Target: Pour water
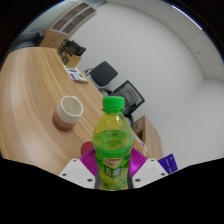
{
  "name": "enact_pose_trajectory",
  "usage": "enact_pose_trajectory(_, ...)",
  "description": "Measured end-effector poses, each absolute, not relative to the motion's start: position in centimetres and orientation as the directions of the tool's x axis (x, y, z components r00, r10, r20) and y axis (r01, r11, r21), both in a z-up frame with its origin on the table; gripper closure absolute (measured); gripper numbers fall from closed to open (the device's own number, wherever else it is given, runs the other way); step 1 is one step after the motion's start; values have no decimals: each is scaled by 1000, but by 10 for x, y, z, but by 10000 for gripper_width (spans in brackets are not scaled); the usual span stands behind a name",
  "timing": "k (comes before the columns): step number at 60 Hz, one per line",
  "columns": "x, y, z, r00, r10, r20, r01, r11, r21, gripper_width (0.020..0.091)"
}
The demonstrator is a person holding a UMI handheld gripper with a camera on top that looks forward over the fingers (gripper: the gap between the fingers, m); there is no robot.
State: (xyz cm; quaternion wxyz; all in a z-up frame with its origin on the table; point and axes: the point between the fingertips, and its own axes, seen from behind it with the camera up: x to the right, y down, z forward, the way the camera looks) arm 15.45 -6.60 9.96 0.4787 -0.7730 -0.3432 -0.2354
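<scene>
Gripper view: bottle [113,145] upright, cap up, apparently clamped between fingers [84,160].

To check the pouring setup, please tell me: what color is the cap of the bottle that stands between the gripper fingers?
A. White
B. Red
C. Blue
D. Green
D. The bottle between the gripper fingers has a green cap, still screwed on, above a green label and yellowish liquid. The white cup stands beyond it on the wooden table.
</scene>
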Motion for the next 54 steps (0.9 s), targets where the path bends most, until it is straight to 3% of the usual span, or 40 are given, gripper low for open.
enact_pose_trajectory(16,136,-5,115,185,378,907,981,-128,-147,737)
enact_pose_trajectory(35,112,34,108,-381,310,871,920,28,392,740)
enact_pose_trajectory(48,104,36,113,-428,285,858,901,60,429,737)
enact_pose_trajectory(54,106,31,117,-340,309,888,938,41,345,737)
